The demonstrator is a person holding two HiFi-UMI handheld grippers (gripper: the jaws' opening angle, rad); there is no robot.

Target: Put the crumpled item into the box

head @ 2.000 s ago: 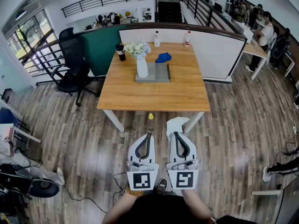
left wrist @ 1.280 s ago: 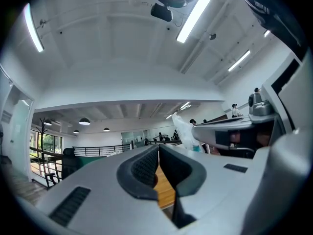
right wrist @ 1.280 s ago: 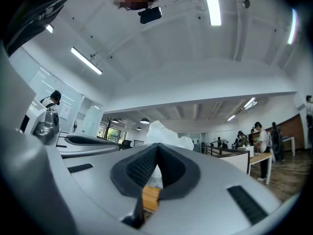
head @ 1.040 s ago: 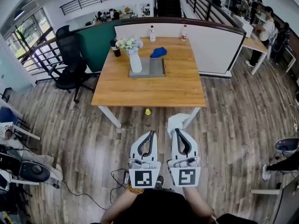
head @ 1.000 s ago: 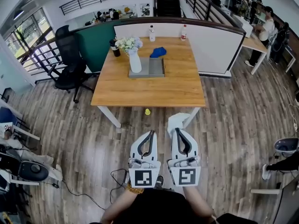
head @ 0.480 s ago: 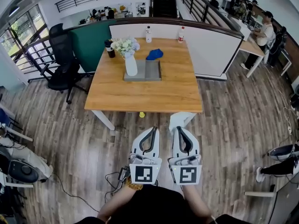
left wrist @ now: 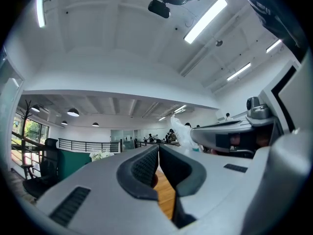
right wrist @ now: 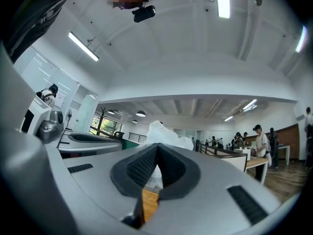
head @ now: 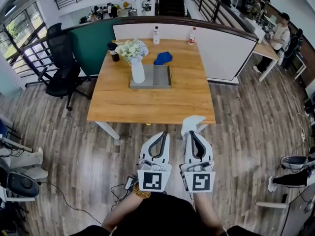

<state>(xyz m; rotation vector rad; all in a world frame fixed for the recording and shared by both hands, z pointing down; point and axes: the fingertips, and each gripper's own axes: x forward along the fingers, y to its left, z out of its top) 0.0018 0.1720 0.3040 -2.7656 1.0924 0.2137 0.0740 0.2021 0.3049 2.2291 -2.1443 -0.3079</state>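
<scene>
Right gripper (head: 193, 132) pinches the white crumpled paper (head: 189, 123) at its tips, held clear of the floor (head: 98, 146), presumably for the trip to the grey box (head: 161, 76) on the wooden table (head: 152, 102) ahead. Left gripper (head: 162, 133) is closed on nothing, idle alongside.

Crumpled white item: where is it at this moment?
In the head view, the crumpled white item is clamped in the right gripper, at the wooden table's near edge toward its right corner, beside the shut left gripper.
</scene>
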